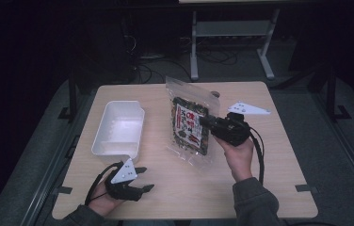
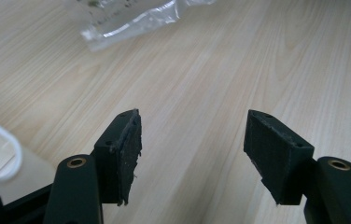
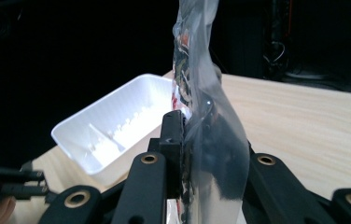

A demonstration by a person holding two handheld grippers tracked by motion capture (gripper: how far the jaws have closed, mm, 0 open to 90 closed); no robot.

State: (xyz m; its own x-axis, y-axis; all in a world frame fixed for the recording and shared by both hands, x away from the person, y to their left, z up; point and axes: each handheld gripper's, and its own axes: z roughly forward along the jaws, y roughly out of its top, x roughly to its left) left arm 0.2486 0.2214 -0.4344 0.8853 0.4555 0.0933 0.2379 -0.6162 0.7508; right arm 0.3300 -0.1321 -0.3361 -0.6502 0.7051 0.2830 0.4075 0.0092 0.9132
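Snack bag (image 1: 191, 126), clear plastic with a dark printed label, is lifted over the middle of the table (image 1: 278, 155), just right of the white tray (image 1: 118, 128). In the high view its long axis runs from the far edge toward the person, sealed clear top at the far end, bottom clear seam toward the near side, tilted a little. In the right gripper view the bag (image 3: 201, 93) stands edge-on and upright, rising from between the jaws. Right gripper (image 1: 209, 122) is clamped on the bag's right edge about mid-height, held in the person's right hand (image 1: 237, 153); pads press the plastic from both sides. Left gripper (image 1: 143, 178) rests low at the near left of the table, just in front of the tray's near end, in the left hand (image 1: 100, 201); its jaws stand apart with nothing between them, bare tabletop under the gap, and the bag's clear corner (image 2: 131, 21) well ahead of it. Label shows red and white print with large characters, too small to read; no brand legible.
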